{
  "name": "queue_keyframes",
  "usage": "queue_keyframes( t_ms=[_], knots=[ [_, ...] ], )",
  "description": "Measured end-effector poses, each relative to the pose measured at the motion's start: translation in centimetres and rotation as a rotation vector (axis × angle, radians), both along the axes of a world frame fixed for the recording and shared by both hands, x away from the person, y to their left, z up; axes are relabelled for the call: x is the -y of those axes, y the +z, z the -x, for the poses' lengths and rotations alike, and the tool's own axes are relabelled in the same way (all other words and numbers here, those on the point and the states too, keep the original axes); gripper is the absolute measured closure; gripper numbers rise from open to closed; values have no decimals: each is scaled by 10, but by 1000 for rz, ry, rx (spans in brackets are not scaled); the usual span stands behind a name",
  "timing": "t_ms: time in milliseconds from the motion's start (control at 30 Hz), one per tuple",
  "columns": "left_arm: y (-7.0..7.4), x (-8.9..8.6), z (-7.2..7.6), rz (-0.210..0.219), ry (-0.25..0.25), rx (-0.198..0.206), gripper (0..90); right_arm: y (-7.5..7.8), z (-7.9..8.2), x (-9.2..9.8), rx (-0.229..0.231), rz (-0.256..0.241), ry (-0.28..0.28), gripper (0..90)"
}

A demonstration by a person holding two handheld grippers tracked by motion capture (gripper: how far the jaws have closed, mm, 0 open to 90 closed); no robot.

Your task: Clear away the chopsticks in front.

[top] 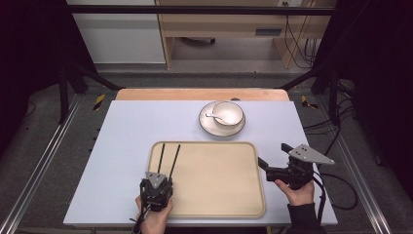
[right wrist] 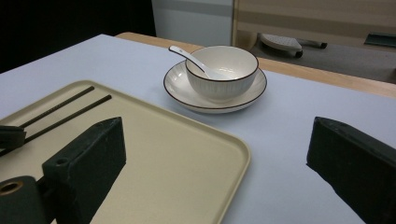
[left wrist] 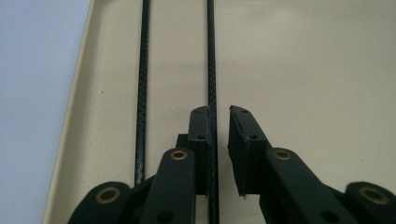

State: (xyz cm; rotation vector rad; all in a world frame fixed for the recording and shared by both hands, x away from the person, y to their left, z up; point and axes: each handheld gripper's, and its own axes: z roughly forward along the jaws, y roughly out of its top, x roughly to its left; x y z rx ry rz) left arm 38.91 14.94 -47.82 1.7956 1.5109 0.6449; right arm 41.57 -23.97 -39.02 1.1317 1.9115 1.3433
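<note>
- Left gripper [left wrist: 219, 116]: we see its jaws set narrowly apart above the left part of the tray [left wrist: 303, 70], with a small gap between the pads.
- In the left gripper view, one black chopstick [left wrist: 211, 56] runs along the inner face of the left-hand jaw and passes through the gap; we cannot tell whether the pad presses on it, and the other pad stands clear of it.
- A second black chopstick [left wrist: 142, 93] lies just beside the first, nearer the tray's left rim, outside the jaws.
- In the high view we locate this gripper [top: 157, 187] at the near left corner of the tray [top: 214, 209], held by the left hand [top: 155, 219]; both chopsticks [top: 167, 158] lie on the tray surface and point away from the person.
- Right gripper [right wrist: 215, 154]: we see its jaws spread wide, gripping nothing.
- In the high view it [top: 275, 156] sits just beside the tray's right rim, held by the right hand [top: 296, 192], with the jaws aimed toward the tray.
- Beyond the tray's far edge, a white bowl [right wrist: 222, 70] with a dark rim stands on a matching saucer [right wrist: 243, 95].
- A white spoon [right wrist: 189, 58] rests in the bowl, handle leaning over the rim.
- All items rest on a pale table [top: 126, 131].
</note>
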Motion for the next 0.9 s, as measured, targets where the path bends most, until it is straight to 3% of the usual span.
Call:
queue_keyframes(
  t_ms=[133, 233, 367, 500, 667, 900],
  knots=[
    [13, -11, -1, 48, -31, 47, 662, 1, 1, 1, 2, -4, -4, 47],
    [29, -22, -3, 52, -43, 103, 595, 1, 1, 2, 3, -5, -9, 47],
    [51, -37, -6, 42, -99, 181, 483, 2, 2, 4, 8, -11, -15, 45],
    [67, -55, -9, 59, -151, 266, 339, 3, 3, 6, 17, -15, -20, 45],
    [76, -70, -12, 69, -176, 306, 155, 2, 5, 9, 17, -20, -32, 42],
    [75, -91, -16, 106, -189, 316, 94, 0, 6, 16, 17, -24, -46, 39]
  ],
)
